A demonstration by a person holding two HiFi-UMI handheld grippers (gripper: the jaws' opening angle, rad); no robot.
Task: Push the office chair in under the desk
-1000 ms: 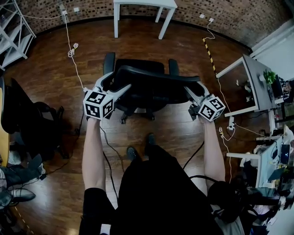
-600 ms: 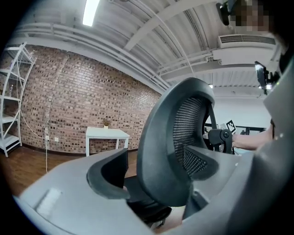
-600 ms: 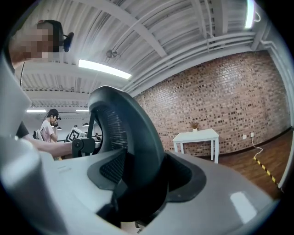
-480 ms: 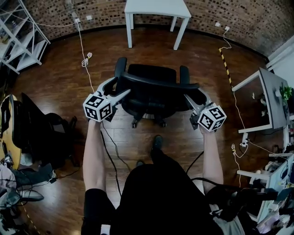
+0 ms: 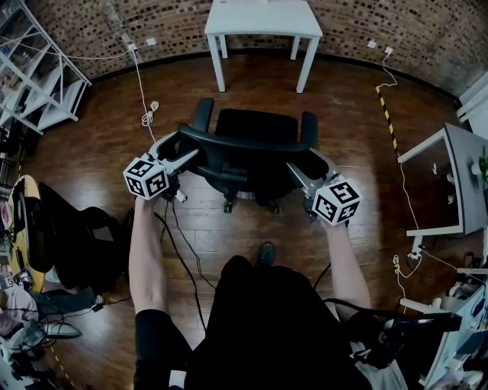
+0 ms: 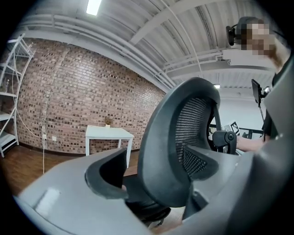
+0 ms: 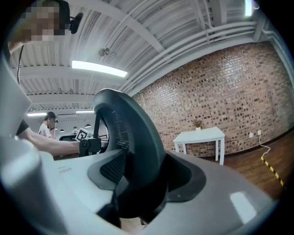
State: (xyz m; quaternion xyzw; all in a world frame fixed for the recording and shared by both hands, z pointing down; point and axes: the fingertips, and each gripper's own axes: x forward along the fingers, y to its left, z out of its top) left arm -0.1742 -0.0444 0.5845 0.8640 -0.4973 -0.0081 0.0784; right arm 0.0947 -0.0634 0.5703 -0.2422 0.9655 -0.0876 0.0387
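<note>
The office chair (image 5: 255, 148) stands mid-frame on the wooden floor (image 5: 358, 129), facing the white desk (image 5: 263, 17) at top centre, well apart from it. The left gripper (image 5: 183, 150) and the right gripper (image 5: 300, 169) each clamp one end of its curved backrest, jaws narrowed onto the rim

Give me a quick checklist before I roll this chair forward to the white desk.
1. Right gripper shut on the backrest: ok.
2. Left gripper grip: the backrest edge is between the jaws, but a gap shows beside one pad: cannot tell.
3. Office chair lined up with the white desk: ok, roughly.
4. Wooden floor between them free of obstacles: ok; the white cable lies off to the left.
5. Armrests clearing the desk's underside: cannot tell.
</note>
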